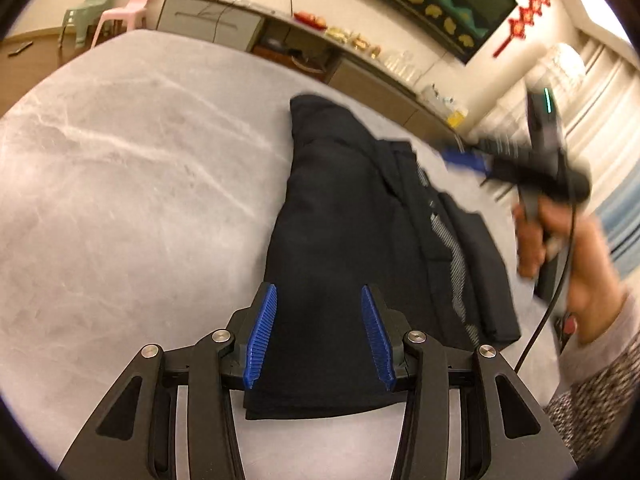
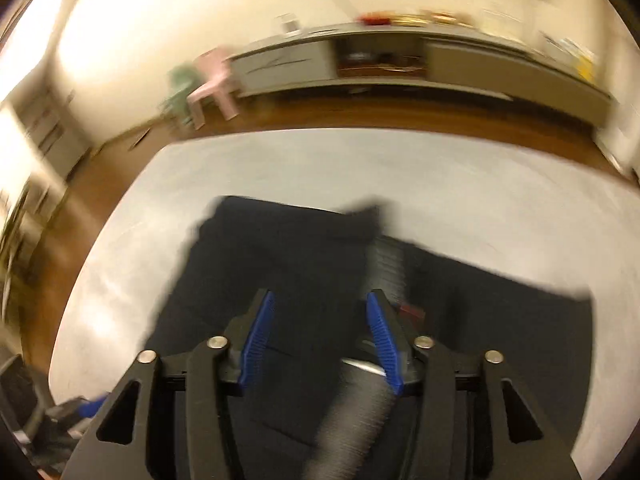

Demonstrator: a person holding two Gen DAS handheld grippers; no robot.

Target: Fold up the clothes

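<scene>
A: Far left, beyond the surface [image 1: 120, 160]: green chair [image 1: 86, 4], pink chair [image 1: 128, 4], both by the wall.
B: Then a long cabinet [image 1: 208, 20] along the far wall, clutter on top, too blurred to name.

A: Left hand-held gripper [image 1: 318, 336]?
B: Released. Blue pads [image 1: 262, 336] spread apart, not pressing anything. Hovering over the near end of the garment [image 1: 344, 220], dark cloth seen between the fingers, no pinch visible.

A: Garment's place?
B: Flat on the grey surface, right of centre, running from the near edge away toward the far side. Folded lengthwise, dark navy or black. Grey patterned strip [image 1: 452, 256] along its right part.

A: Right hand-held gripper [image 2: 320, 340]?
B: Released as well. Pads wide apart above the garment's middle, grey strip [image 2: 384, 264] passing just by the right pad [image 2: 384, 344]. Touching or not: cannot tell, too much blur.

A: Further right, from the left camera?
B: Same right hand-held gripper, smeared, blue tip pointing left, gripped by a hand [image 1: 560, 248] with a speckled sleeve [image 1: 592, 400]. Black cable [image 1: 556, 288] hanging from it.

A: Far right?
B: Red ornament [image 1: 524, 16] on the wall.
</scene>
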